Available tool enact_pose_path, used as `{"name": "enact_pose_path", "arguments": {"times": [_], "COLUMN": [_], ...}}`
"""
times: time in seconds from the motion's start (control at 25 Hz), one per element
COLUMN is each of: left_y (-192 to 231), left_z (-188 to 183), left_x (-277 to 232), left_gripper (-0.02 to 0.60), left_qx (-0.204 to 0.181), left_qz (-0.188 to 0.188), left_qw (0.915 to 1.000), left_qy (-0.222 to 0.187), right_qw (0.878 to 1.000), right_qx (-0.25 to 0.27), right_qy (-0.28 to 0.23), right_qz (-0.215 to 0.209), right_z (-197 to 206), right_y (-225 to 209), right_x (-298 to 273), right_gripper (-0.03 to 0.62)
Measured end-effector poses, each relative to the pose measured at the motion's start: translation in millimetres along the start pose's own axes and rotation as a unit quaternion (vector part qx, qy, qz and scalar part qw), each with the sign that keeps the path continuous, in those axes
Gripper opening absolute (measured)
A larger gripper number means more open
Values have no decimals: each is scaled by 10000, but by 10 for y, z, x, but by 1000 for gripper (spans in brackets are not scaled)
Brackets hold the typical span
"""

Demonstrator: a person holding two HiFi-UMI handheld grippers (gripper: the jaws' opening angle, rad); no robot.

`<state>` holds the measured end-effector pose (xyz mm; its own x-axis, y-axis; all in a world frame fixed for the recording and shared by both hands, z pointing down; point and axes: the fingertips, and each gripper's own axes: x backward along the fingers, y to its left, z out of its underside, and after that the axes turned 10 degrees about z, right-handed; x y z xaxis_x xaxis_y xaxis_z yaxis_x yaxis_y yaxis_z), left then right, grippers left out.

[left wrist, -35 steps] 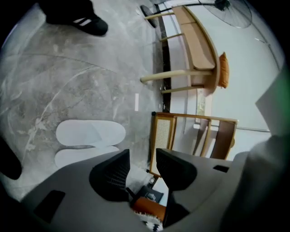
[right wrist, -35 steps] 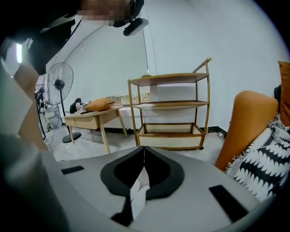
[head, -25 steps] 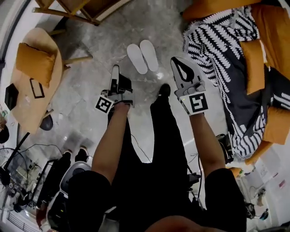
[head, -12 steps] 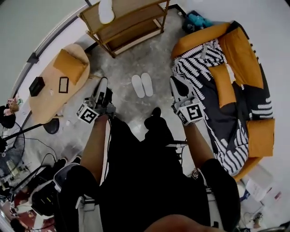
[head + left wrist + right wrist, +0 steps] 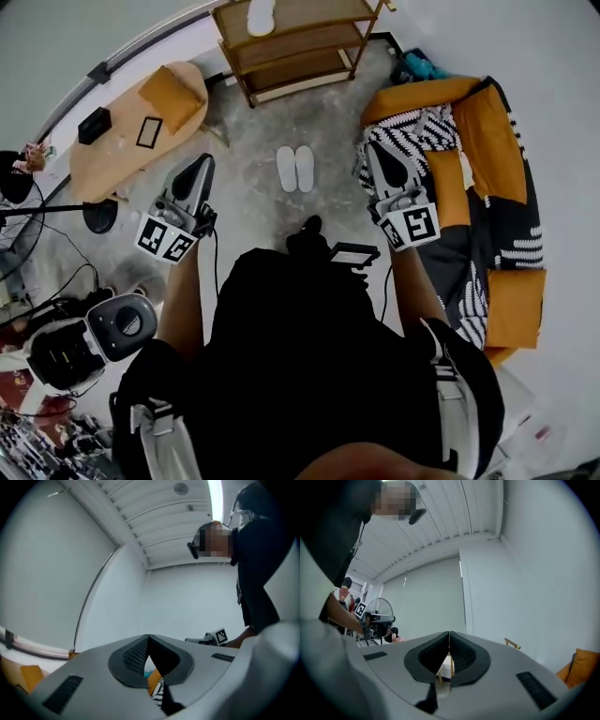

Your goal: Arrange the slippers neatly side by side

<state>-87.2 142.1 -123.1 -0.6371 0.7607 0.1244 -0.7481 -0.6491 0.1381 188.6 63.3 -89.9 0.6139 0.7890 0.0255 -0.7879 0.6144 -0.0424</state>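
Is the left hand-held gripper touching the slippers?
Apart. Head view shows the left hand-held gripper left of the slippers, floor between; its own view shows shut, empty jaws.

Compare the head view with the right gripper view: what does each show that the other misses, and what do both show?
Only the head view: the slippers, lying side by side, and the table. Only the right gripper view: the ceiling, and its own jaws up close, closed with nothing between them. Both: the right gripper and the orange sofa.
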Motion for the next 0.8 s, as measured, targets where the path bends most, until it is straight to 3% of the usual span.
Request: {"name": "enact_pose_path", "arguments": {"times": [0.12, 0.24, 0.32, 0.48, 0.64, 0.8], "left_y": [-247, -484, -688, -1125, -1429, -1833], "left_z": [-163, -272, -262, -26, 145, 312], "left_x": [270, 526, 690, 1102, 1573, 1740], "left_gripper": [15, 14, 14, 15, 14, 15], "left_qx": [-645, -1259, -1463, -1301, -848, -739], "left_qz": [-286, -720, -989, -1269, -1564, -1668], "left_qw": [9975, 9894, 9841, 9823, 9836, 9826], "left_qy": [91, 113, 193, 451, 286, 354], "right_qw": [9996, 9999, 10000, 9996, 9980, 9963], "right_qx": [-14, -27, -49, -22, -111, 90], "right_qy": [-109, -50, 39, 270, 621, 844], "right_qz": [-257, -158, -53, 35, -3, -143], "right_z": [-192, -226, -186, -15, 150, 230], "right_y": [352, 629, 786, 1095, 1363, 1533], "right_x": [212, 471, 694, 1235, 1683, 2102], "right_gripper": [31, 31, 31, 31, 31, 31]}}
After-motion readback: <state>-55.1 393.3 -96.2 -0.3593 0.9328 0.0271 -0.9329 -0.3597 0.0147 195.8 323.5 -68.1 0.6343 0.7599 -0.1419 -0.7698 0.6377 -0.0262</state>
